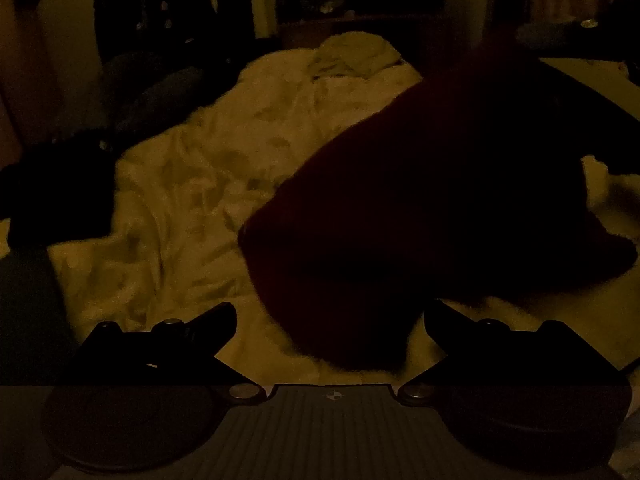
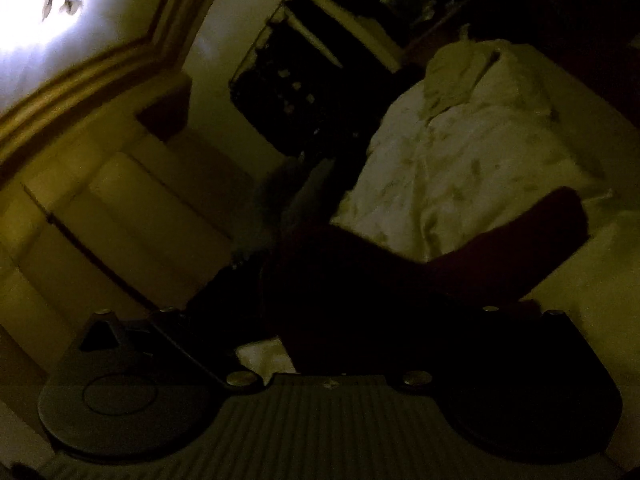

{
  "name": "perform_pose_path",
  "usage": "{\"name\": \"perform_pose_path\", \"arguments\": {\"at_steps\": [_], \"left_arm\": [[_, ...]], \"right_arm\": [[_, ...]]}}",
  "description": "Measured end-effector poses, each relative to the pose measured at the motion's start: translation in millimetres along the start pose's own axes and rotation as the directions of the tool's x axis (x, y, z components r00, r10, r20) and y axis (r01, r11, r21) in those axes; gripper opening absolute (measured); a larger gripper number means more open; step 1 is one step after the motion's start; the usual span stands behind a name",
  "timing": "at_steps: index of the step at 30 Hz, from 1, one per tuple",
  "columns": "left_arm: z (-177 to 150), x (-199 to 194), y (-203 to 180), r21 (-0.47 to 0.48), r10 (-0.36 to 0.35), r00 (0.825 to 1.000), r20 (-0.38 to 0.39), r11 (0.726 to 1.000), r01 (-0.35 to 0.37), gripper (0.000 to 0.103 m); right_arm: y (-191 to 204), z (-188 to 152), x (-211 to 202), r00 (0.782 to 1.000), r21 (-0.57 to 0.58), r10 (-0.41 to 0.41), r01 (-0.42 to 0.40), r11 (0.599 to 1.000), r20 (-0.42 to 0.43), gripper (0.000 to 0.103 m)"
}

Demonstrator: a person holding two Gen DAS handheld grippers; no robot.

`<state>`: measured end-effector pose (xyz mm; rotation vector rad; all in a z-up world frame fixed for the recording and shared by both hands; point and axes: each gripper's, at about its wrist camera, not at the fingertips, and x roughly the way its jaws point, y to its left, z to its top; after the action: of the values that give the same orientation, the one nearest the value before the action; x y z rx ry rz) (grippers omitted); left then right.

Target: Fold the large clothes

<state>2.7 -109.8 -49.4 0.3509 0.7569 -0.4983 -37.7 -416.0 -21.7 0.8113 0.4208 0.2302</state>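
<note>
Two grippers work here: your left gripper (image 1: 330, 320) gapes wide, gripping nothing, just short of the dark red garment (image 1: 440, 200) draped across the pale bedding (image 1: 192, 184), while your right gripper (image 2: 332, 332) looks buried in it, grip unclear.

Super dim, yellowish light — rumpled pale bedding (image 1: 208, 184), dark shelves (image 2: 304, 80), cream wall (image 2: 120, 184) with moulding.

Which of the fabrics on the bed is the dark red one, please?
The dark red garment is the one lying nearest the left gripper, on the pale patterned bedding; a crumpled pale cloth sits farther back.
</note>
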Motion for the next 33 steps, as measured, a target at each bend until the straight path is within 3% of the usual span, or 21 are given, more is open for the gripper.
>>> {"name": "perform_pose_path", "arguments": {"at_steps": [3, 7, 9, 11, 13, 15, 17, 20, 23, 27, 31, 32, 33], "left_arm": [[-5.2, 2.3, 12.1, -0.027, 0.026, 1.000, -0.004, 0.999, -0.026, 0.103], [-14.0, 0.5, 19.8, -0.044, 0.063, 0.998, -0.011, 0.997, -0.063, 0.103], [-17.5, -5.7, 20.6, -0.045, 0.072, 0.997, 0.008, 0.996, -0.072, 0.103], [-20.9, -13.3, 21.3, -0.048, 0.075, 0.996, 0.041, 0.996, -0.073, 0.103], [-23.3, -20.3, 25.2, -0.066, 0.080, 0.994, 0.071, 0.995, -0.075, 0.103], [-23.9, -25.0, 32.7, -0.100, 0.100, 0.991, 0.092, 0.991, -0.090, 0.103], [-23.7, -31.9, 44.1, -0.155, 0.141, 0.983, 0.121, 0.980, -0.122, 0.103], [-24.8, -47.3, 64.3, -0.259, 0.211, 0.963, 0.169, 0.952, -0.163, 0.103], [-26.8, -53.4, 82.9, -0.330, 0.205, 0.965, 0.161, 0.933, -0.143, 0.103], [-34.6, -47.4, 88.9, -0.340, 0.198, 0.973, 0.115, 0.929, -0.149, 0.103], [-37.2, -36.6, 86.5, -0.314, 0.186, 0.981, 0.060, 0.936, -0.159, 0.103], [-38.8, -34.8, 86.2, -0.313, 0.193, 0.980, 0.048, 0.935, -0.168, 0.103], [-39.6, -33.2, 86.7, -0.311, 0.188, 0.981, 0.045, 0.936, -0.165, 0.103]], "right_arm": [[7.8, 0.6, 12.3, 0.997, -0.061, -0.053, 0.056, 0.997, 0.059, 0.094], [-8.0, 21.5, 44.6, 1.000, 0.128, -0.001, 0.000, 0.992, 0.006, 0.082], [-18.1, 29.2, 60.8, 0.999, 0.206, -0.017, 0.022, 0.978, -0.030, 0.065], [-23.6, 32.8, 75.9, 0.998, 0.242, -0.040, 0.050, 0.969, -0.046, 0.027], [-14.9, 31.0, 82.6, 0.997, 0.214, -0.068, 0.076, 0.974, -0.044, 0.026], [11.6, 28.3, 87.4, 0.995, 0.107, -0.090, 0.093, 0.990, -0.030, 0.023], [45.0, 24.9, 91.1, 0.999, -0.013, -0.043, 0.043, 0.999, -0.016, 0.018], [89.6, 17.7, 103.4, 0.998, -0.097, 0.045, -0.050, 0.994, -0.054, 0.018], [119.5, 6.6, 135.0, 0.985, -0.128, 0.107, -0.125, 0.984, -0.136, 0.018], [142.7, -22.6, 191.3, 0.937, -0.081, 0.190, -0.222, 0.972, -0.292, 0.018], [155.0, -64.6, 242.2, 0.801, 0.050, 0.297, -0.319, 0.946, -0.520, 0.019], [154.4, -70.3, 249.9, 0.775, 0.076, 0.300, -0.312, 0.947, -0.556, 0.022], [149.5, -72.7, 253.1, 0.773, 0.103, 0.299, -0.293, 0.950, -0.559, 0.023]]}}
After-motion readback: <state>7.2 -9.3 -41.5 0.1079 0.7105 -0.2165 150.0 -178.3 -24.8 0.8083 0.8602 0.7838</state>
